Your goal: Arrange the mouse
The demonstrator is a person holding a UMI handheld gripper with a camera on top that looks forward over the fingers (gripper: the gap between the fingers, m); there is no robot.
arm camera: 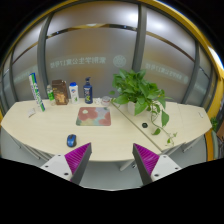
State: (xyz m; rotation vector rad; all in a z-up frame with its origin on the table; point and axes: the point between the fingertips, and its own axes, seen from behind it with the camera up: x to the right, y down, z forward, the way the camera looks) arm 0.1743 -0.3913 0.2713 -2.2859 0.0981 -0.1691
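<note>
Pale curved desk (120, 135) before frosted glass wall (100, 45), mouse pad (94, 116), blue mouse (71, 141), potted plant (140, 93), bottles (80, 93), gripper (113, 160) open, holding nothing

Desk (120, 135) showing pale wood; mouse (71, 141) showing blue; mousepad (94, 116) showing reddish pattern; plant (140, 92) showing green; pads (80, 156) showing magenta.
</note>
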